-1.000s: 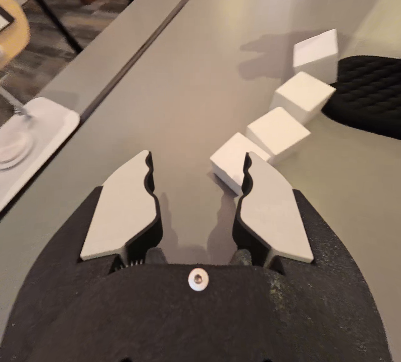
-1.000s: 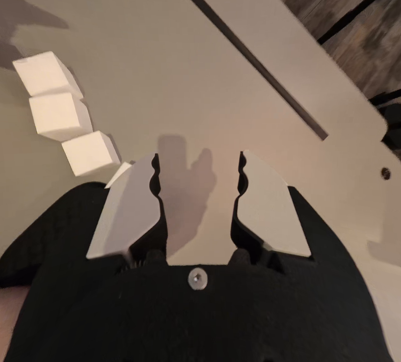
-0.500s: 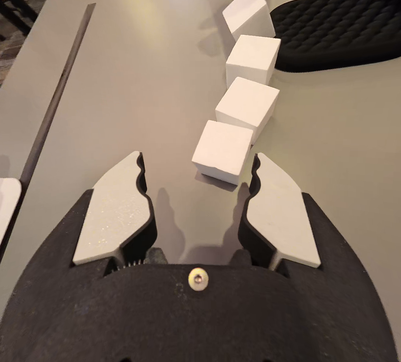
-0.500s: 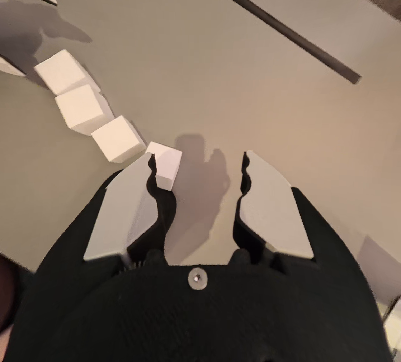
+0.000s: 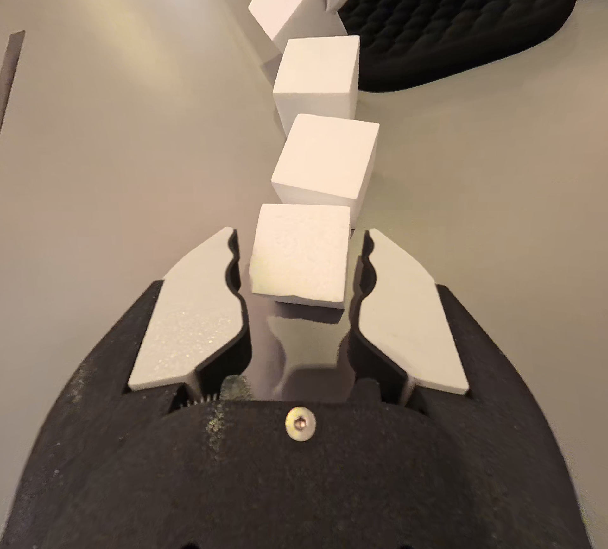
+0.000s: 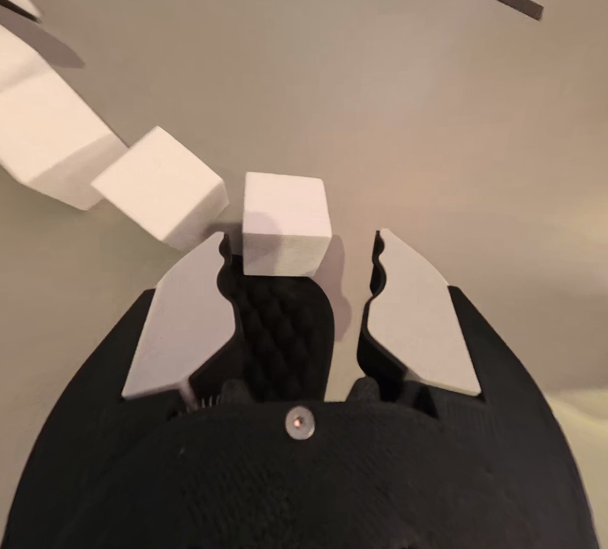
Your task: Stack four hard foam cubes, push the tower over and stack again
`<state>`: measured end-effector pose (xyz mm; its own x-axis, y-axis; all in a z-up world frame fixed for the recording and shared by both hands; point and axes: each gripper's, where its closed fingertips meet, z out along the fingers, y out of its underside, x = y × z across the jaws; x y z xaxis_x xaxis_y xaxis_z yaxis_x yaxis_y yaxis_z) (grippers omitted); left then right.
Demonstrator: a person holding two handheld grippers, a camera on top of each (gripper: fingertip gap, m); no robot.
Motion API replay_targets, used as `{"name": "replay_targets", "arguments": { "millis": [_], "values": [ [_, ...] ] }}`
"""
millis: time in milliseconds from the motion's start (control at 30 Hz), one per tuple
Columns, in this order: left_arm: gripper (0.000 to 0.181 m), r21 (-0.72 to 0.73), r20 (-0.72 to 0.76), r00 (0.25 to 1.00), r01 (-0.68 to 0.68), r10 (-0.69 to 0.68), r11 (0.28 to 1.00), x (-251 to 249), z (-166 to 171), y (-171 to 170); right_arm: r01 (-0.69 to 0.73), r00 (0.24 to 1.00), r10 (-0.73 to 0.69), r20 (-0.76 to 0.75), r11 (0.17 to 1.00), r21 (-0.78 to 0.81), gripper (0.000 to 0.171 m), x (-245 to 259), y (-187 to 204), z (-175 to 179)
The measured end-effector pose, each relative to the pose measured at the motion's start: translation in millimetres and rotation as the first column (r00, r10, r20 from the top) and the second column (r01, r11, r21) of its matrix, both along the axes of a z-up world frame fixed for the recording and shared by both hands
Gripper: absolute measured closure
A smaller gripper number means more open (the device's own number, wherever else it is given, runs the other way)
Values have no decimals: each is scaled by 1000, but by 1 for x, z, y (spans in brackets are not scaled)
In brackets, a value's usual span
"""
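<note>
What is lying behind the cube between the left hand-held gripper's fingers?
Behind the nearest cube three more cubes run in a row toward a black pad. Whether neighbouring cubes touch cannot be seen: each hides the next one's base.

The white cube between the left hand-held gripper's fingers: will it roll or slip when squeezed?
The nearest cube probably will not roll: flat faces, sharp edges. Its grainy surface suggests decent grip. The left hand-held gripper stands open around it.

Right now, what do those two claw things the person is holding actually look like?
Both look alike. The left claw and the right claw each have a broad, rough matte black body, rounded like a fan. Two pale grey fingers with wavy black inner edges stick out in front. A silver screw sits in the middle. No cables or sleeves show.
</note>
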<state>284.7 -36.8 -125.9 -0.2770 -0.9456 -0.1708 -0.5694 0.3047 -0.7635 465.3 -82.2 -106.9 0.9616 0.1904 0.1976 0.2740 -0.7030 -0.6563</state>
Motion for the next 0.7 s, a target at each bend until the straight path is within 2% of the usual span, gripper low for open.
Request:
{"name": "replay_targets", "arguments": {
  "millis": [67, 167, 200, 300, 367, 433, 600, 700],
  "values": [
    [124, -29, 1, 999, 32, -32, 999, 0, 0, -6, 2, 1000, -2, 21, 1000, -29, 89, 1, 3, -11],
    [126, -13, -2, 999, 41, -41, 999, -4, 4, -7, -33, 998, 29, -51, 997, -76, 111, -7, 3, -23],
    [126, 4, -3, 999, 35, -35, 999, -7, 9, -4, -31, 999, 27, -47, 997, -69, 111, -6, 1, -20],
    [126, 34, 71, 997, -8, 6, 999, -18, 41, 7, -39, 997, 43, -58, 997, 63, 111, -17, 2, 11],
    [126, 36, 130, 991, -48, 43, 998, -27, 65, 17, -174, 971, 200, -127, 965, 196, 111, -54, 7, 38],
    [126, 28, 172, 983, -67, 61, 997, -37, 83, 22, -319, 911, 379, -161, 898, 304, 112, -96, 8, 59],
    [126, 4, 235, 969, -85, 81, 996, -51, 103, 27, -345, 935, 354, 11, 902, 258, 112, -108, 20, 61],
    [126, 44, 227, 970, -102, 90, 994, -58, 105, 30, -420, 880, 467, -86, 850, 318, 112, -146, 20, 68]
  ]
}}
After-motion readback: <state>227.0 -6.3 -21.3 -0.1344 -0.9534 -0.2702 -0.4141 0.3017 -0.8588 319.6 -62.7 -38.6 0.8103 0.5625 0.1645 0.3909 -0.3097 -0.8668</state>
